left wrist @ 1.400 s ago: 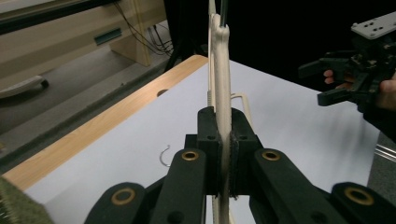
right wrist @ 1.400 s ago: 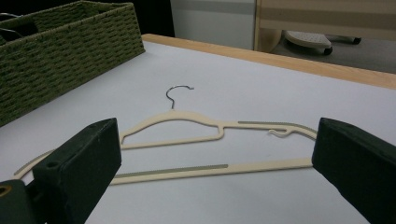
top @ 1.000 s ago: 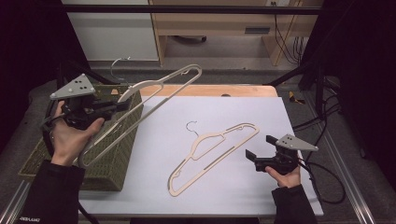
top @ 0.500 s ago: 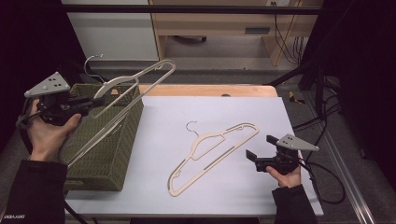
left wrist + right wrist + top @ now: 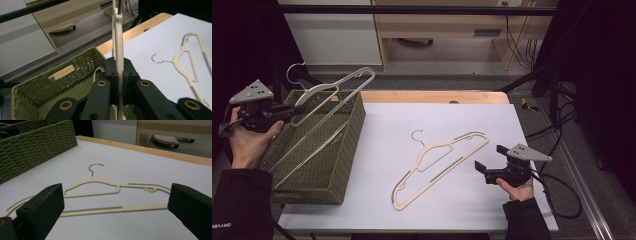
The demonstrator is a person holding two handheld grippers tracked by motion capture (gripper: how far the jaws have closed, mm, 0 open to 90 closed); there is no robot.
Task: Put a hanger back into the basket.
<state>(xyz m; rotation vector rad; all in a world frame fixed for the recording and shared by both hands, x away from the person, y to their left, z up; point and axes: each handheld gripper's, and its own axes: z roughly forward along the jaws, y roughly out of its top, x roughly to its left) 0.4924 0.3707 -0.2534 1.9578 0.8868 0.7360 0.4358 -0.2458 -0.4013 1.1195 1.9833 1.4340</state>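
**Hangers: one held over basket, one on table**

Count: two cream hangers with metal hooks, one green woven basket [image 5: 343, 150], two hand-held grippers, one white table [image 5: 412, 210].

The left gripper [image 5: 287, 114], at 9 o'clock in the high view, is clamped on the held hanger [image 5: 329, 97]; in the left gripper view its jaws pinch the cream bar between the pads. This hanger slants up toward 1 o'clock above the basket, its hook [image 5: 294, 72] at the upper left. A pale bar-like shape shows inside the basket; what it is cannot be told.

The second hanger [image 5: 439, 162] lies flat near the table's centre, hook [image 5: 417, 135] toward 12 o'clock. The right gripper [image 5: 479, 167], at 4 o'clock, rests just beside it with jaws spread wide and nothing between them; the right gripper view shows the hanger lying beyond the open jaws.

Change from the earlier frames: the left hand and its hanger have shifted leftward toward 9 o'clock, the hanger now reaching less far over the table. The right gripper and the table hanger have kept their places.
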